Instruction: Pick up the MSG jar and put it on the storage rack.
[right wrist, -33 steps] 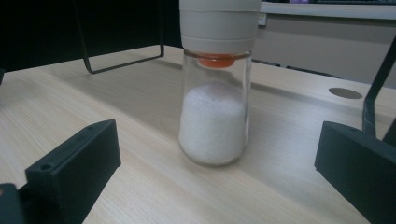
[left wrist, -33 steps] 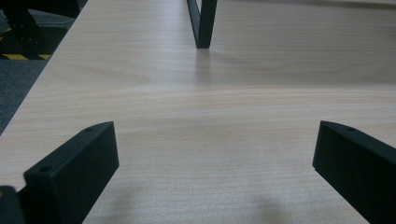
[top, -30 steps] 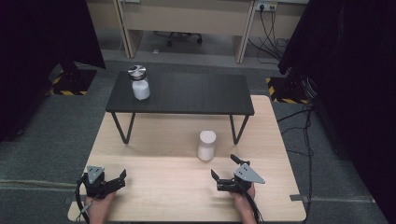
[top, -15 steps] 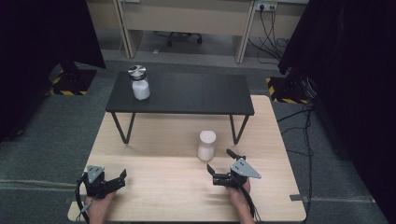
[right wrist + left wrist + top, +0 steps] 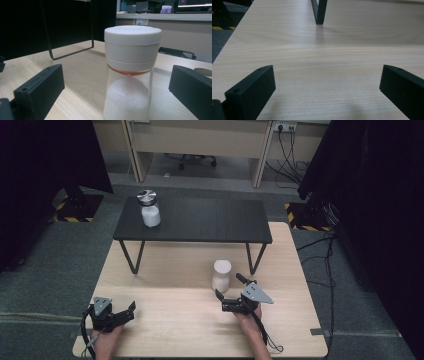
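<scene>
A light wooden table (image 5: pixel 165 270) stood on grey carpet, with a low black bench (image 5: pixel 200 220) set across its far half and dark curtains to either side. The right gripper (image 5: pixel 228 286) lay low over the wood, its jaws spread wide and holding nothing. Just ahead of its fingertips stood the white-capped jar (image 5: pixel 221 275), upright, close to them but apart from both. In the right gripper view the jar (image 5: pixel 131 72) rose between the two black fingers (image 5: pixel 40 91), clear glass below a white screw cap, partly filled with white powder, with open gaps at each side. The left gripper (image 5: pixel 129 312) rested near the table's near left corner, well apart from the jar, jaws likewise wide open and empty, with only bare wood between its fingers (image 5: pixel 253 93). Far beyond both grippers, a second jar with a metal lid (image 5: pixel 148 208) stood on the bench's left end.
</scene>
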